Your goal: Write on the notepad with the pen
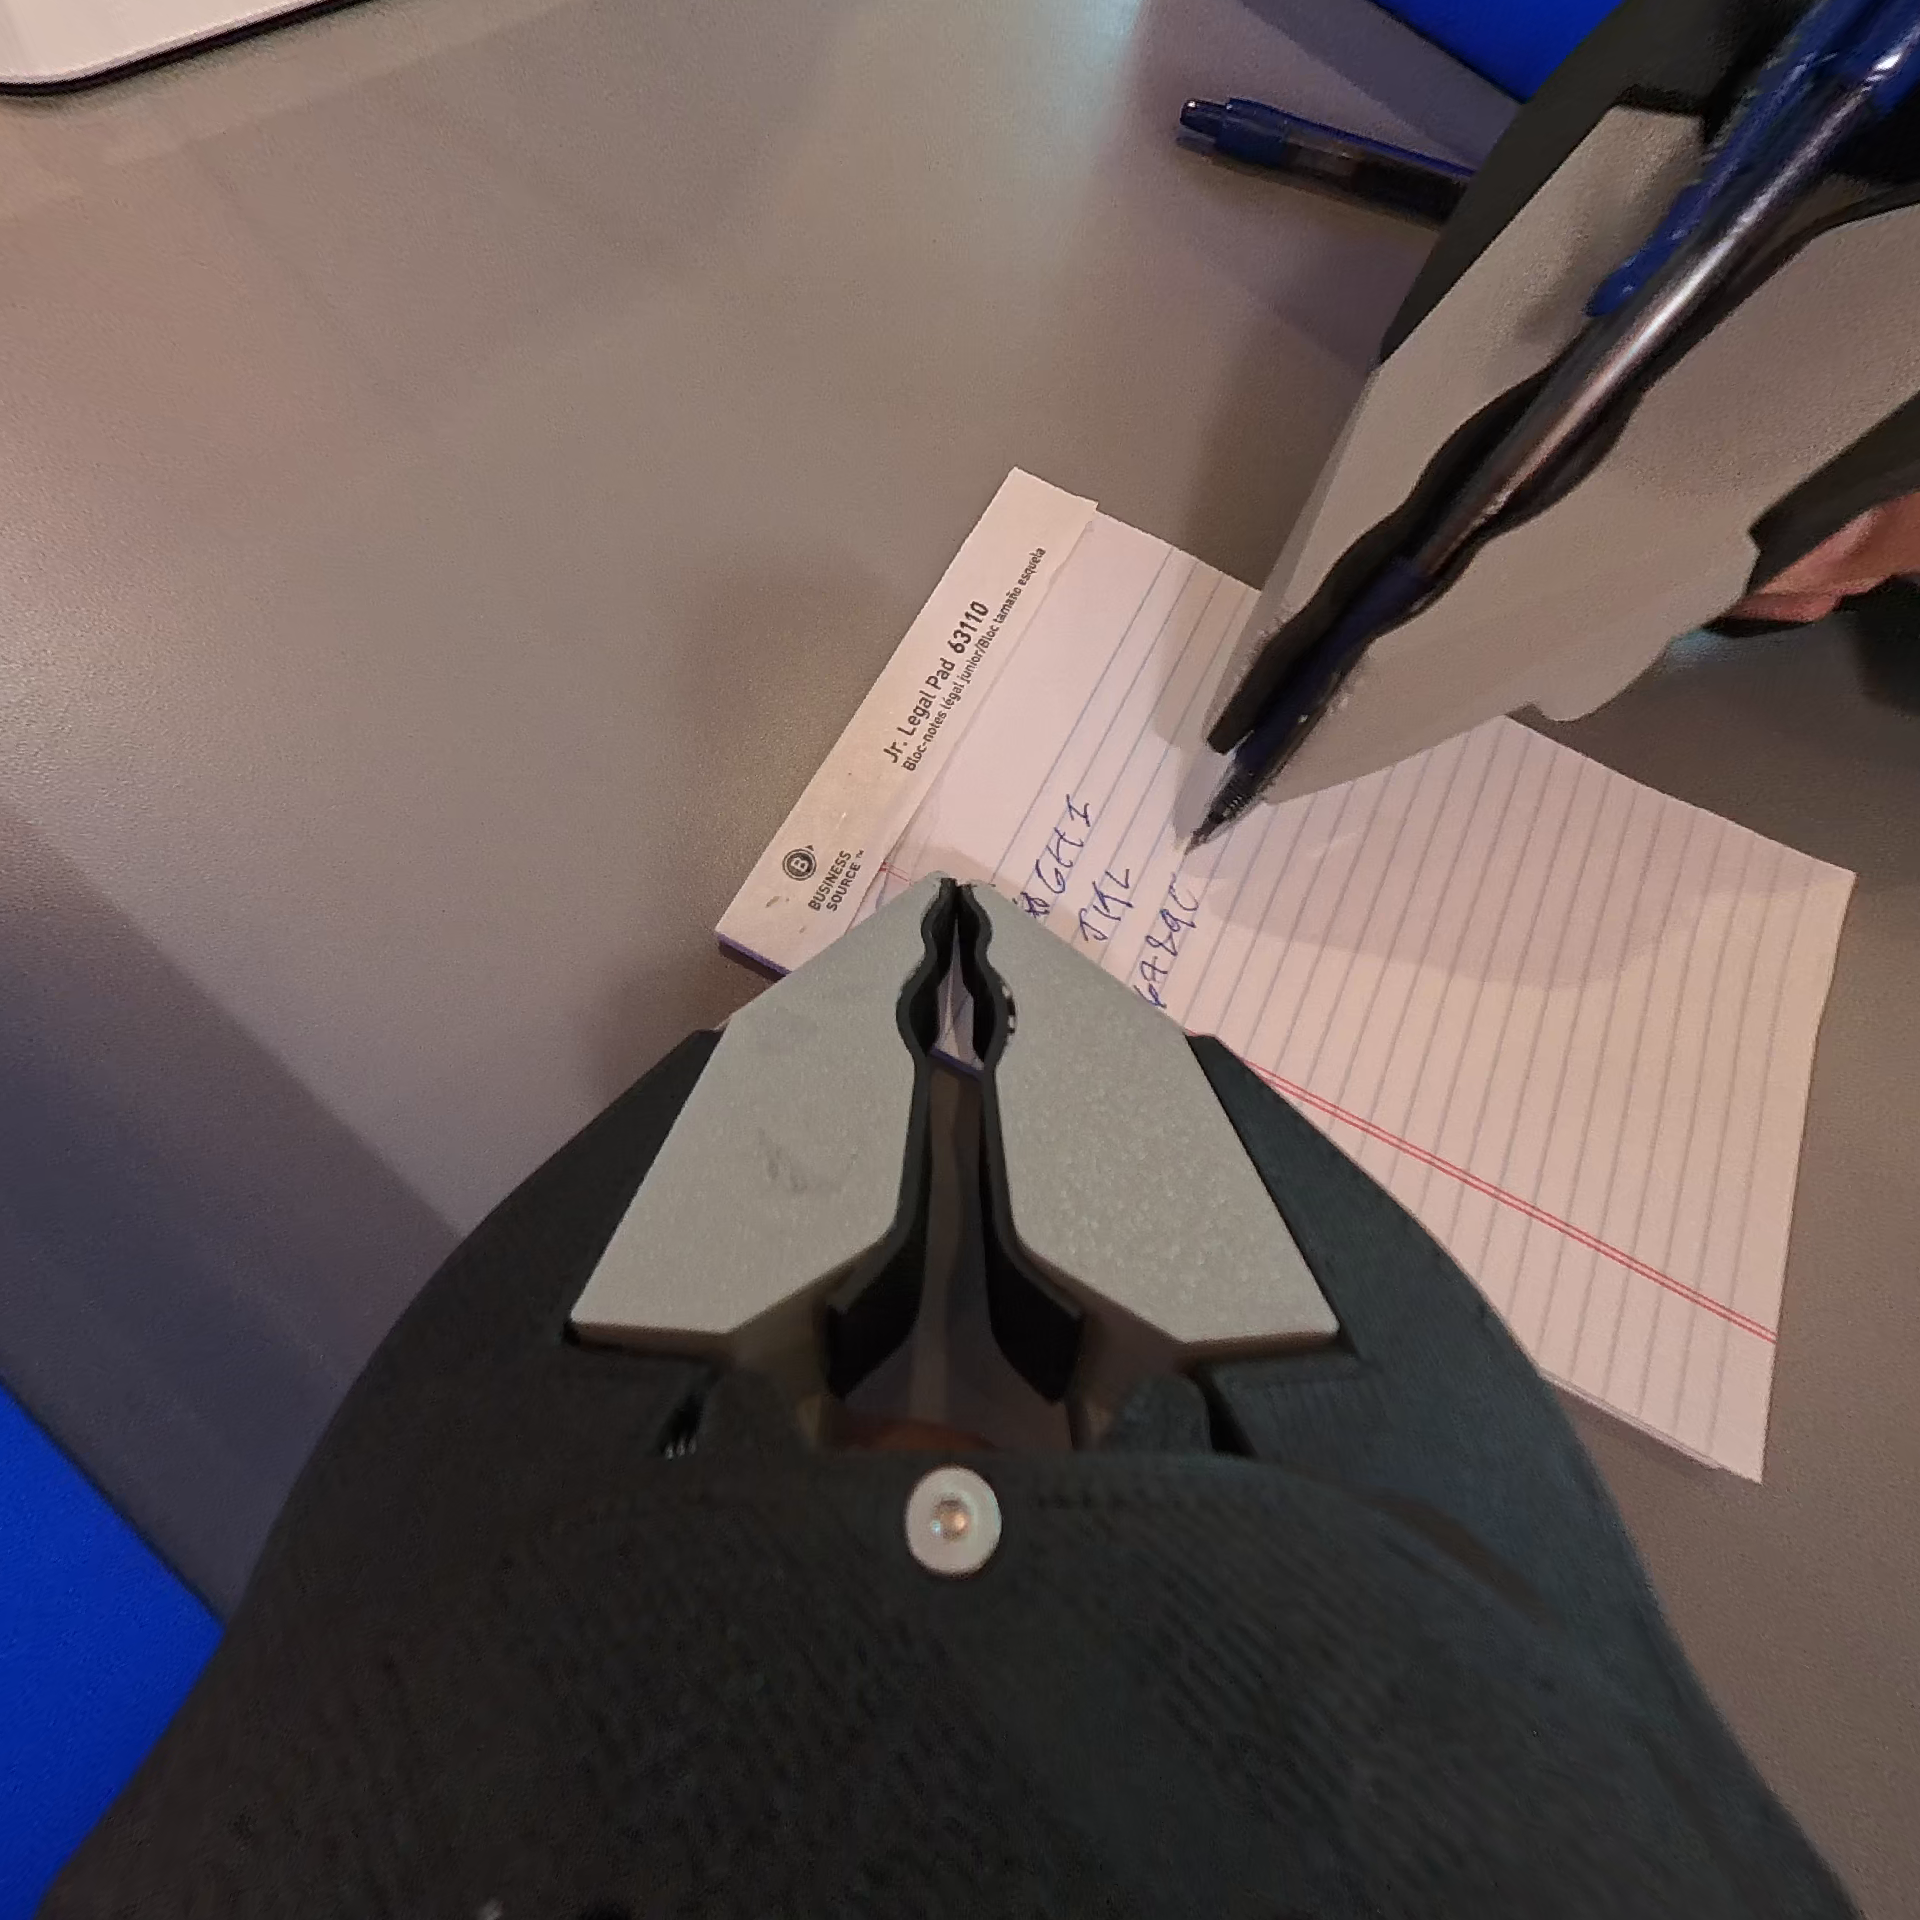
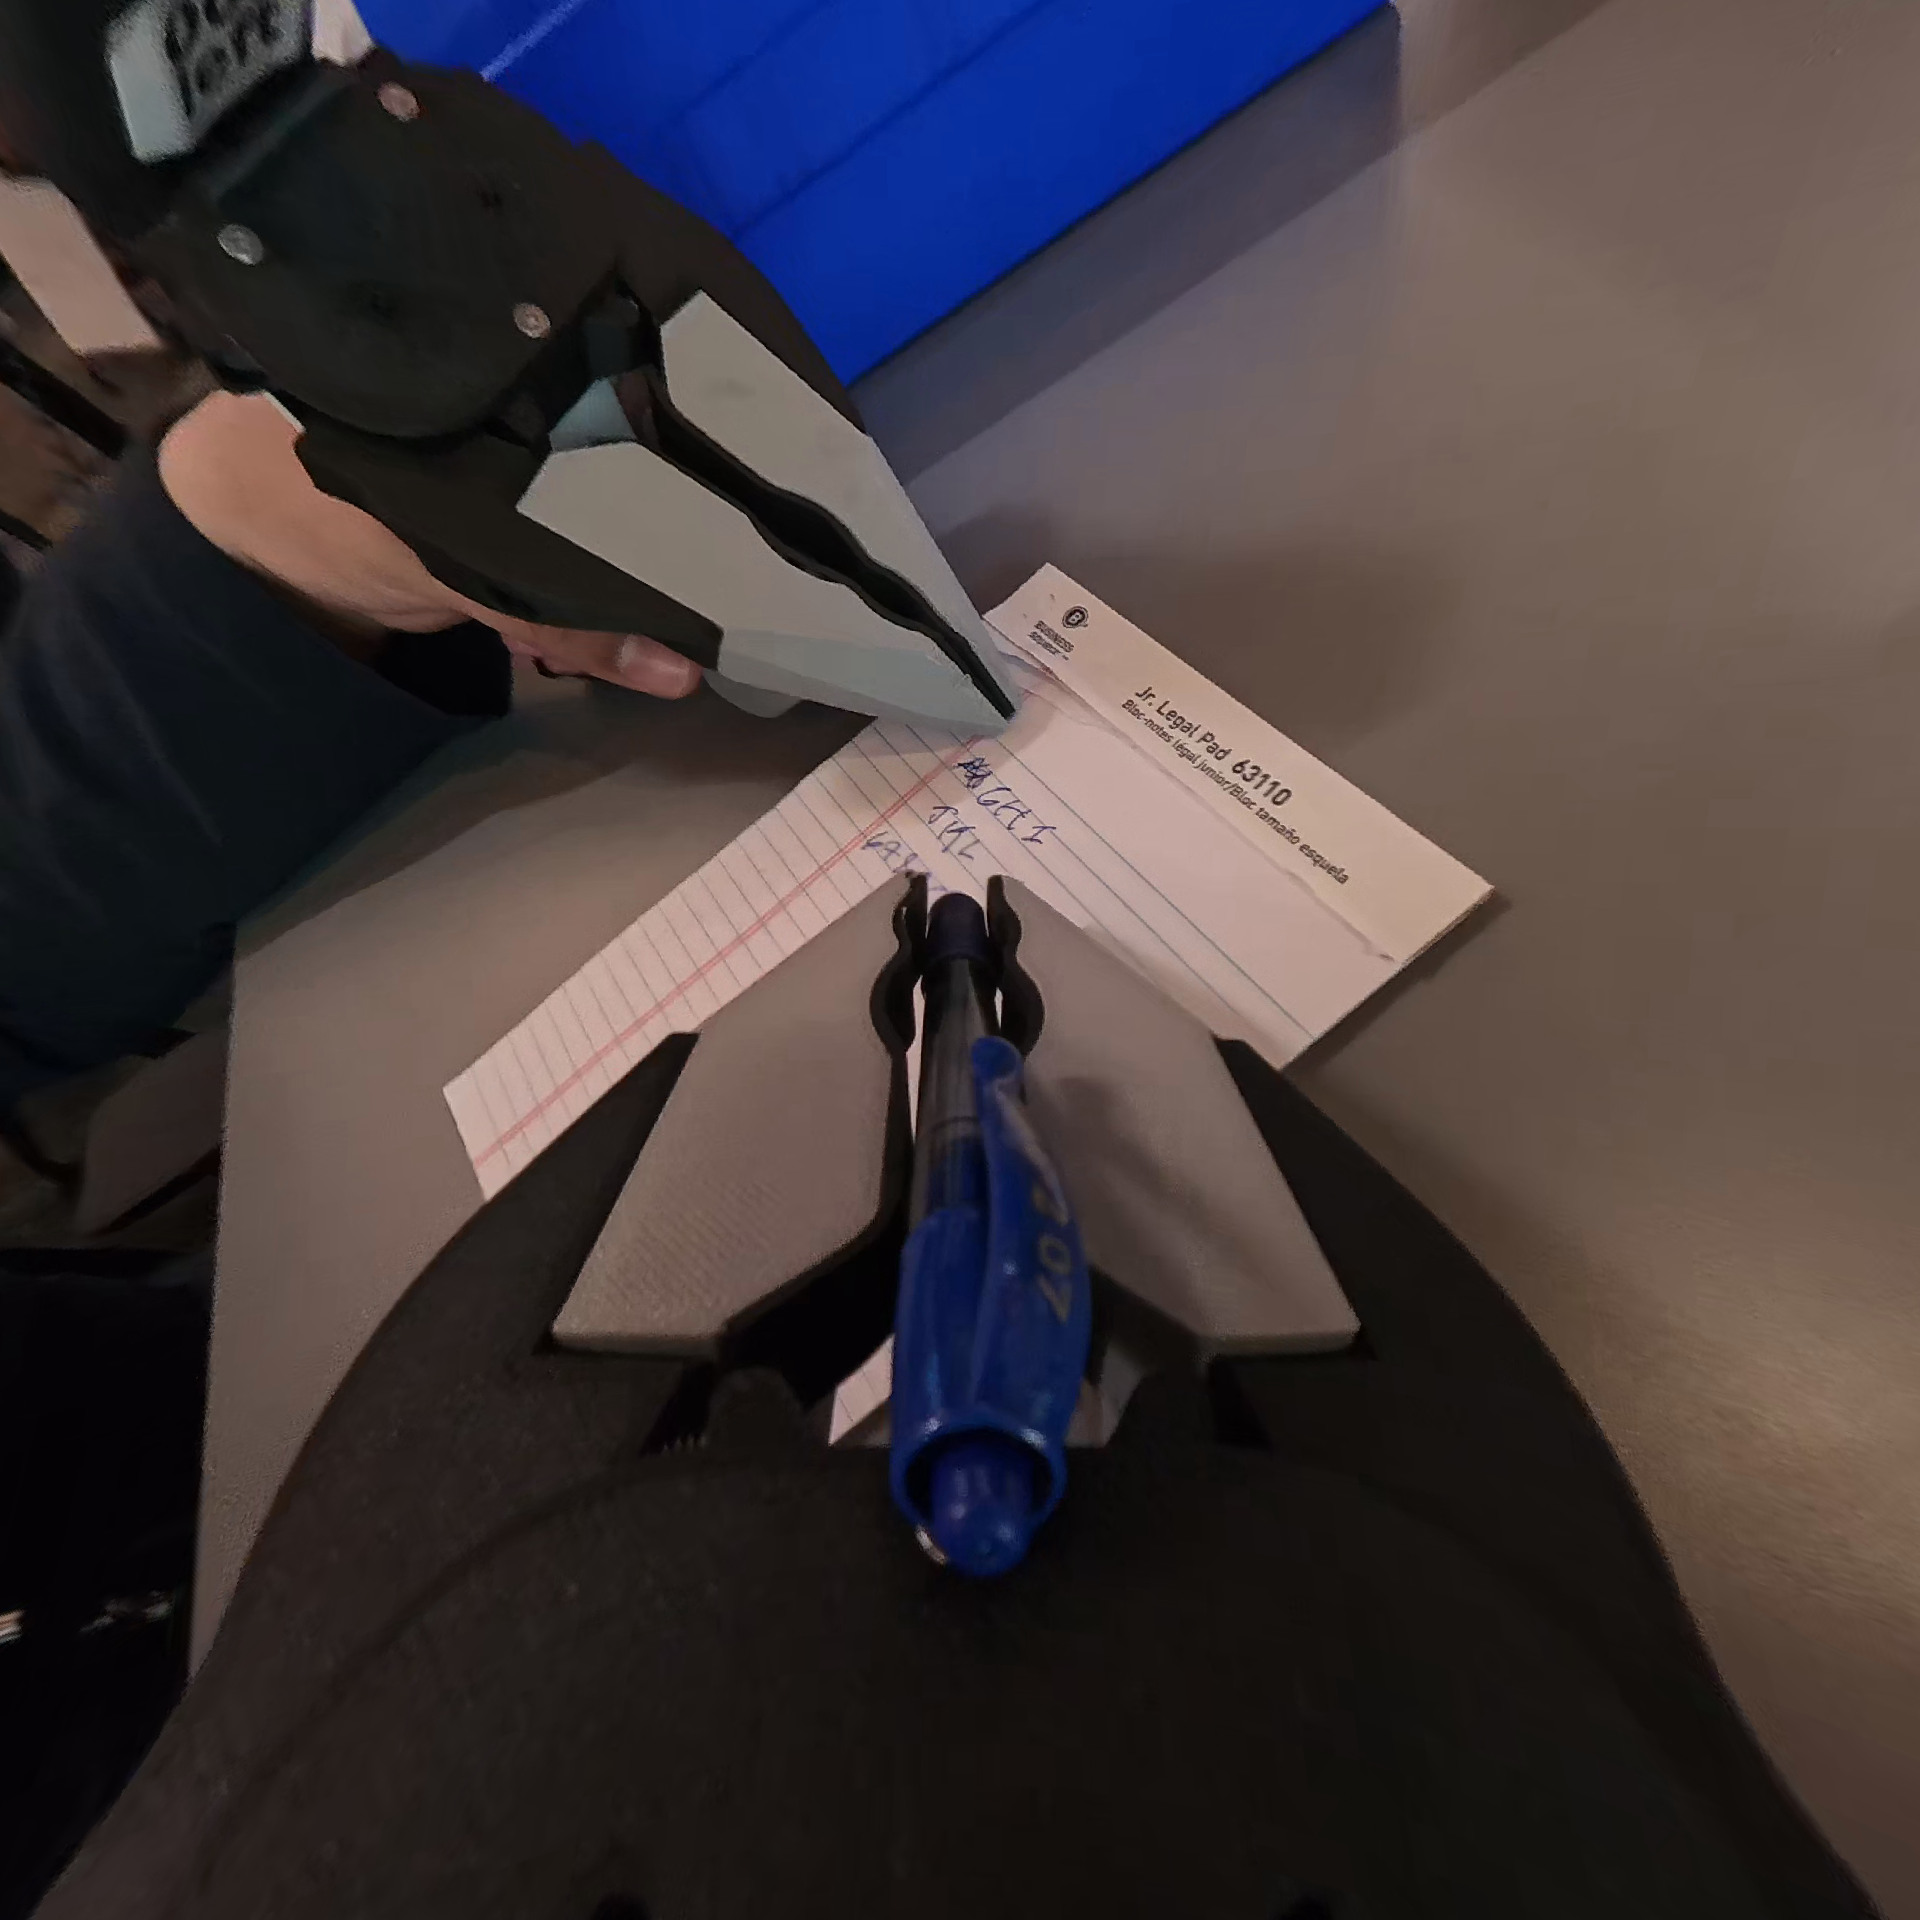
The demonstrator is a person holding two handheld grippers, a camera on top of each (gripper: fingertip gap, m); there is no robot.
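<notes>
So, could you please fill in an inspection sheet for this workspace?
Surface: grey table, bare around the pad.
Job's things: notepad flat, handwriting on upper lines; pen tip at the paper.
Clutter: second pen lying beyond the pad; white object at the far corner.
Grippers: left gripper shut, tips on the pad's top corner; right gripper shut on pen.
Cables: nothing seen.
Surroundings: blue panel beside the table.

The white ruled paper notepad (image 1: pixel 1507 1039) carried pale blue lines, a red margin line at 5 o'clock, and blue ink marks. The slim plastic pen (image 2: pixel 982 1247) was blue; the flat table (image 1: pixel 520 520) was grey.
</notes>
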